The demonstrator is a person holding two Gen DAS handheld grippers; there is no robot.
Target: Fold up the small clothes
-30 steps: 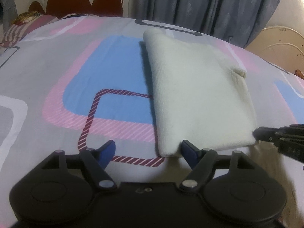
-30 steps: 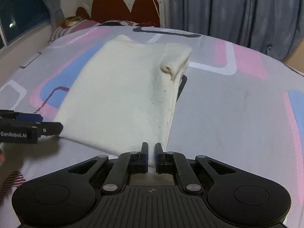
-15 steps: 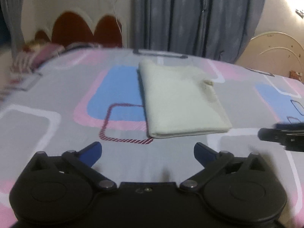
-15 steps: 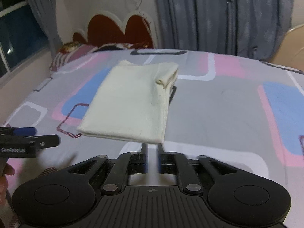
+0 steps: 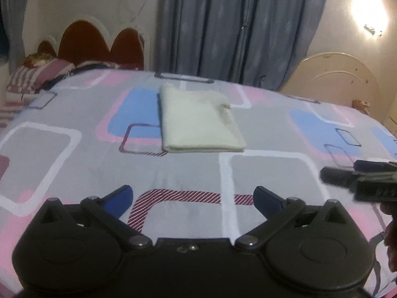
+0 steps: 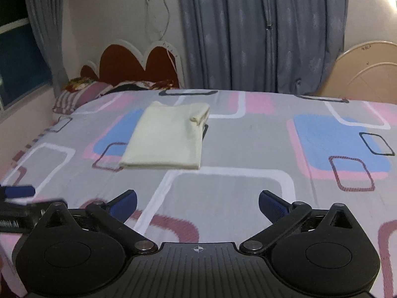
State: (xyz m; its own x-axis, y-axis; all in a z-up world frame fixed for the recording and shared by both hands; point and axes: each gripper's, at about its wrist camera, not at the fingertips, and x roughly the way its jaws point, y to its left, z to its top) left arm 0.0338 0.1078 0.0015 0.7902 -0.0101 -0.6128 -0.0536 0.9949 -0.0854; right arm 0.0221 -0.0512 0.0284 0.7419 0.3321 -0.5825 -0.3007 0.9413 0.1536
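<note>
Cream knit garment [image 5: 198, 121], folded into flat rectangle, lies mid-bed on grey, pink and blue patterned bedsheet [image 5: 260, 173]. Left gripper [image 5: 193, 196] jaws wide apart, empty. Right gripper [image 6: 197, 202] jaws just opened, nothing between them. Both well clear of cloth. Advice: withdraw without snagging near edge; inspect curled far-right corner, flatten if required.

Folded cloth [image 5: 198, 121] on bed [image 5: 260, 134], mid-far; pillows [image 5: 37, 74] behind-left, curtain [image 5: 235, 24] behind.

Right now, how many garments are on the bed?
1: a cream folded garment lying flat on the patterned bedsheet, ahead of both open grippers. The pile near the pillows at the headboard is too unclear to tell.
</note>
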